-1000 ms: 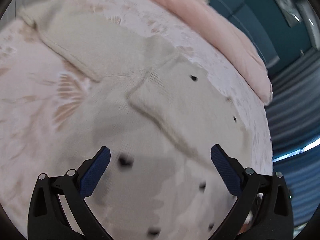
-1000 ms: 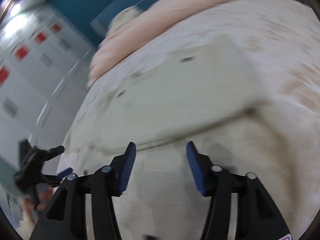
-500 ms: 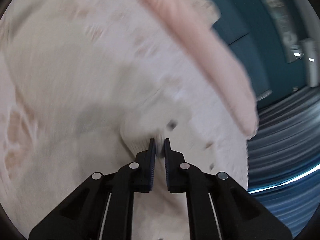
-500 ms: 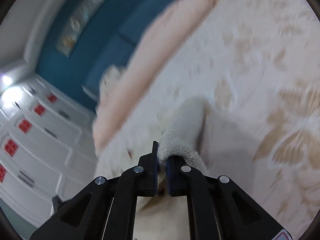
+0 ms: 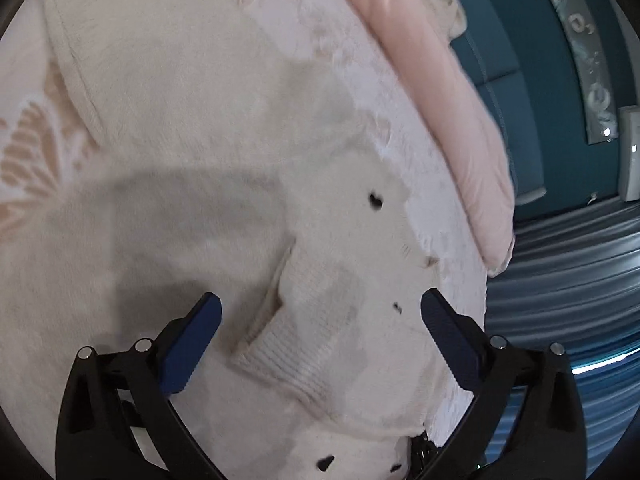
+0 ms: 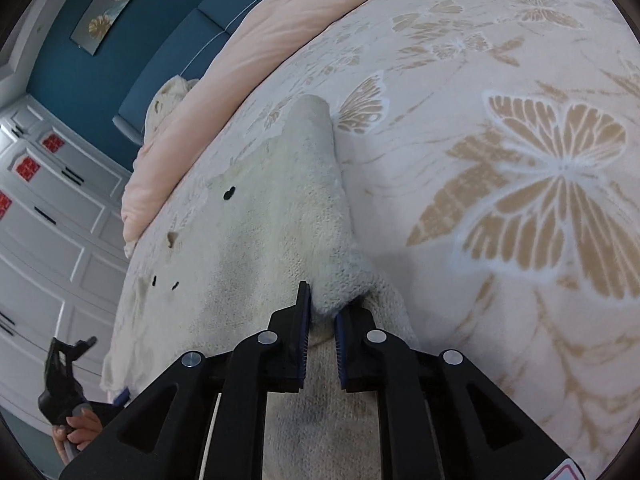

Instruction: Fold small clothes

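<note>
— Since half a second back, our left gripper [image 5: 320, 320] has let go: its fingers stand wide apart again, the cream sweater's [image 5: 224, 152] ribbed cuff [image 5: 292, 356] lying loose between them on the butterfly bedspread [image 6: 520, 184].

— And our right gripper [image 6: 320, 320]?

— Pinching a sweater fold, jaws just starting to ease open.

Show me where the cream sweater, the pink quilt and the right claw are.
cream sweater [image 6: 280, 216]: right wrist view, knit body.
pink quilt [image 5: 448, 80]: left wrist view, folded edge.
right claw [image 6: 322, 316]: right wrist view, between its fingertips.
</note>
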